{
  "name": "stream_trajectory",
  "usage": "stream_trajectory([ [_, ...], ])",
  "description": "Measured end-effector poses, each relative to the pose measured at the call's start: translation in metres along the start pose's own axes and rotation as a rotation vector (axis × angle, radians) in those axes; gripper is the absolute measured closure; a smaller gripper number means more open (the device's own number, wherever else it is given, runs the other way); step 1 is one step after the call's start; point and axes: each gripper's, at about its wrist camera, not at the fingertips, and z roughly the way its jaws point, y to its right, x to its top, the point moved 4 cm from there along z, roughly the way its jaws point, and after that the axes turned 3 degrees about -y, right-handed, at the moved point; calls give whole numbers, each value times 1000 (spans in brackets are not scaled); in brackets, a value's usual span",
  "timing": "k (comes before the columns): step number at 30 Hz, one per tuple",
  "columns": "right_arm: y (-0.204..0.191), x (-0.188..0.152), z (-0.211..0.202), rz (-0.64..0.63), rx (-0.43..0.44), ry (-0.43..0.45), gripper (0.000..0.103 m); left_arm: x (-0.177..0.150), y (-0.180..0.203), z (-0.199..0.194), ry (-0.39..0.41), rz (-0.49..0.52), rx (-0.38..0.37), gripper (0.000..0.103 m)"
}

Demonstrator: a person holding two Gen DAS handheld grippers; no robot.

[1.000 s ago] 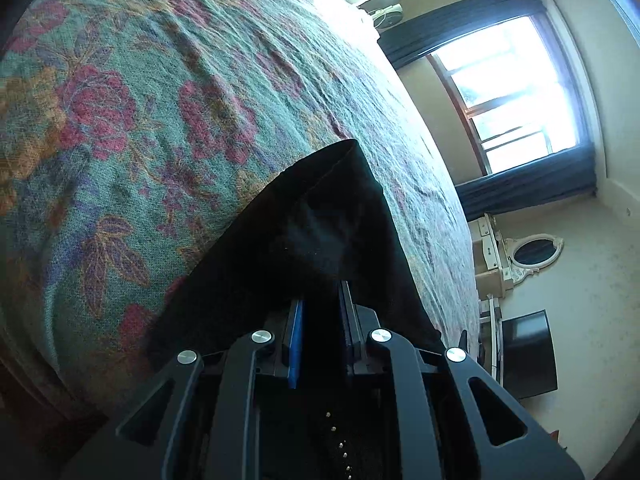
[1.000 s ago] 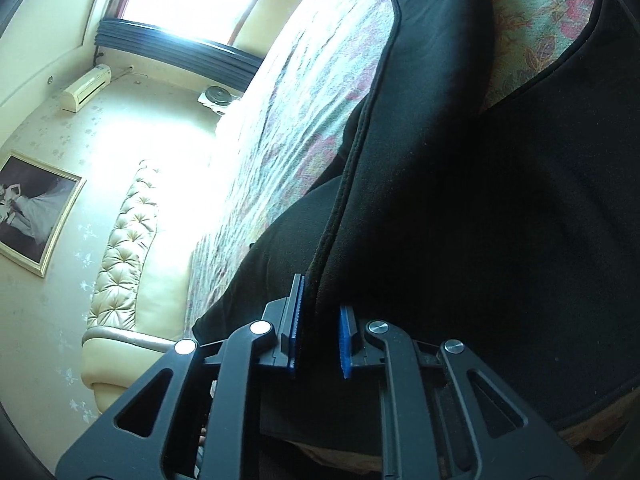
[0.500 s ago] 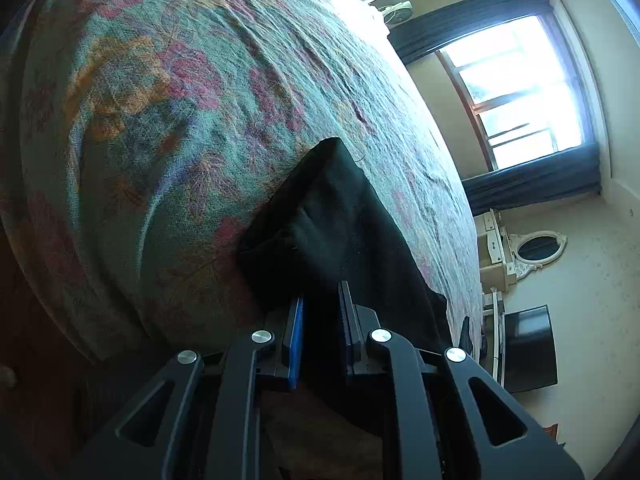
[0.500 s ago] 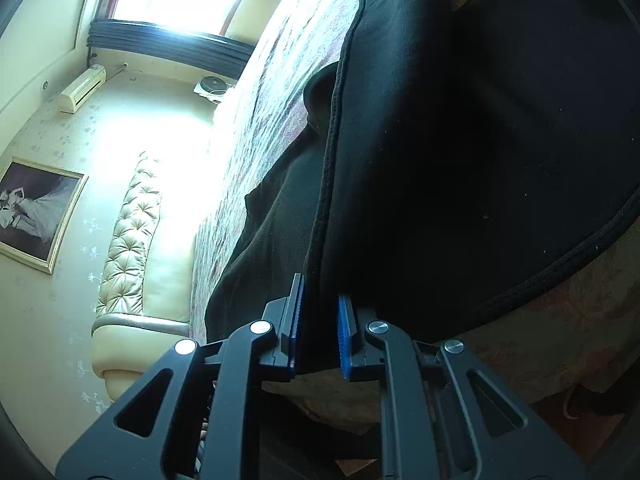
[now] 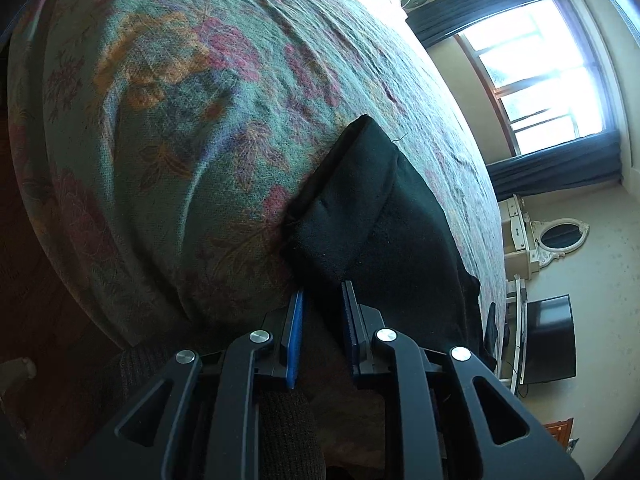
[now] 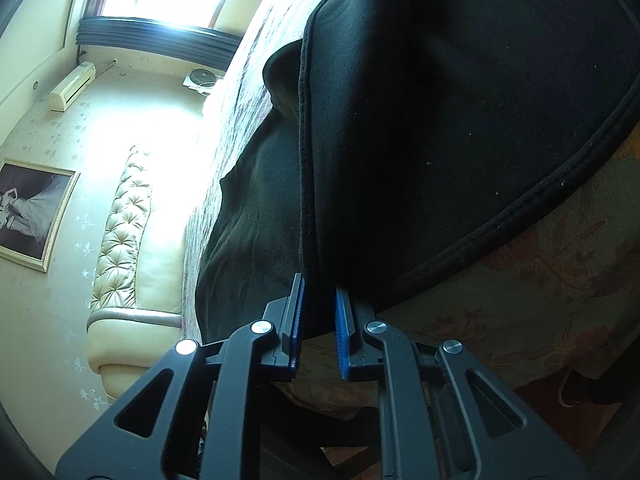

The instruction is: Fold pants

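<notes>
The black pants (image 5: 372, 216) lie on a floral bedspread (image 5: 192, 92) near the bed's edge. In the left wrist view my left gripper (image 5: 322, 300) is shut on the near end of a folded black leg, which runs away from me across the bed. In the right wrist view my right gripper (image 6: 320, 292) is shut on a seamed edge of the pants (image 6: 440, 120); the cloth fills most of that view and drapes toward the bed's edge. The pants' far parts are hidden in shadow.
A tufted cream headboard (image 6: 120, 220) and a framed picture (image 6: 32, 212) are on the left of the right wrist view. A bright window with dark curtains (image 5: 540, 72), a white dresser with an oval mirror (image 5: 560, 236) and a dark screen (image 5: 548, 340) stand beyond the bed. The floor (image 5: 44, 300) lies below the bed's edge.
Both grippers have pulled back toward the bed's edge with the cloth. The pants have slid nearer the edge, and more of the bed's side and the floor shows.
</notes>
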Motion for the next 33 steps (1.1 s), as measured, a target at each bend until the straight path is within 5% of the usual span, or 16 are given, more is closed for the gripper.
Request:
stream_trajectory([
  [5, -6, 22, -41, -28, -20, 80, 66, -5, 6, -25, 60, 50, 83, 79],
  [9, 5, 81, -122, -26, -112, 284, 51, -6, 42, -39, 112, 179, 80, 79],
  [11, 22, 119, -169, 0, -192, 400, 48, -9, 71, -34, 103, 273, 44, 53],
  [14, 56, 175, -229, 11, -395, 541, 42, -19, 115, -11, 78, 406, -29, 44],
  [18, 116, 236, -252, -10, -637, 479, 42, -42, 163, 43, -22, 502, -73, 43],
  [25, 148, 259, -214, -207, -754, 252, 42, -85, 210, 118, -170, 502, -85, 26],
  [29, 132, 248, -204, -331, -771, 186, 90, -100, 225, 139, -192, 520, -59, 21],
  [33, 123, 244, -227, -371, -829, 270, 90, -110, 235, 150, -183, 538, -38, 20],
])
